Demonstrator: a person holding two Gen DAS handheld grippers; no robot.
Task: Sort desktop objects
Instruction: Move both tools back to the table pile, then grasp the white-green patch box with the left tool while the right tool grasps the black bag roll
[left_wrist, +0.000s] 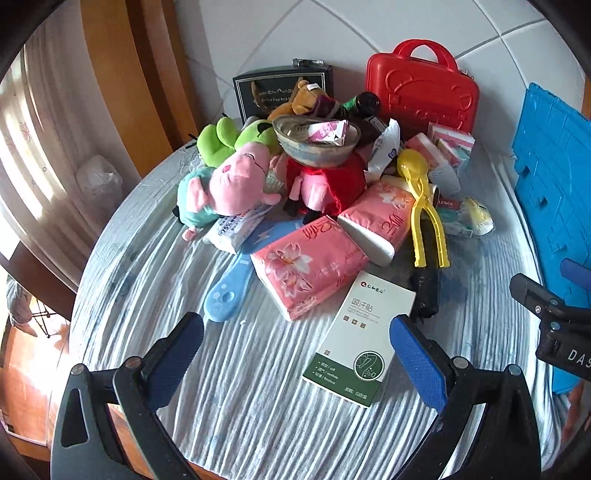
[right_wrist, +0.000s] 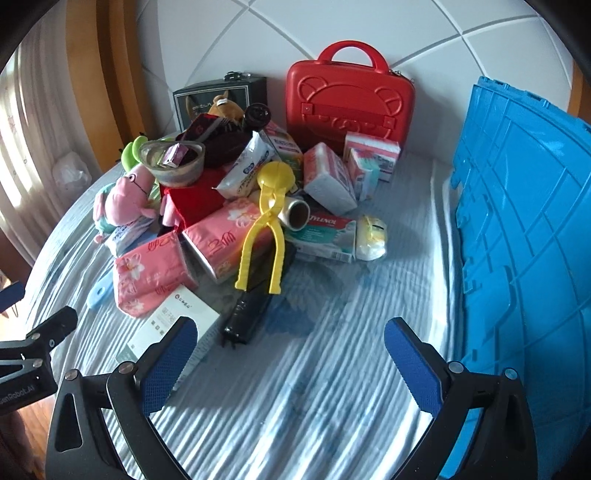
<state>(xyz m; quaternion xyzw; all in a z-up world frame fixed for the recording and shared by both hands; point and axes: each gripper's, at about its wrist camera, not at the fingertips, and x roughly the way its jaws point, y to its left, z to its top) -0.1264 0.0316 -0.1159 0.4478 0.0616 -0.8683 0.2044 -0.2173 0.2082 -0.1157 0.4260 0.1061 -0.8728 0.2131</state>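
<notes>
A heap of objects covers the middle of the cloth-covered table (left_wrist: 258, 406): pink pig plush toys (left_wrist: 236, 181), pink tissue packs (left_wrist: 310, 266), a yellow snowball clamp (left_wrist: 424, 206), a white-green box (left_wrist: 358, 339), a blue brush (left_wrist: 225, 291) and a black item (right_wrist: 247, 317). My left gripper (left_wrist: 295, 339) hovers open just short of the white-green box, its right pad beside the box's edge. My right gripper (right_wrist: 290, 343) is open over bare cloth in front of the black item (right_wrist: 247, 317) and the Tylenol box (right_wrist: 325, 236). Neither holds anything.
A blue plastic crate (right_wrist: 524, 258) stands along the table's right side. A red carry case (right_wrist: 351, 103) and a dark gift box (right_wrist: 221, 96) lean against the white wall behind the heap. A bowl (right_wrist: 173, 166) sits on top. A wooden frame and a curtain are at left.
</notes>
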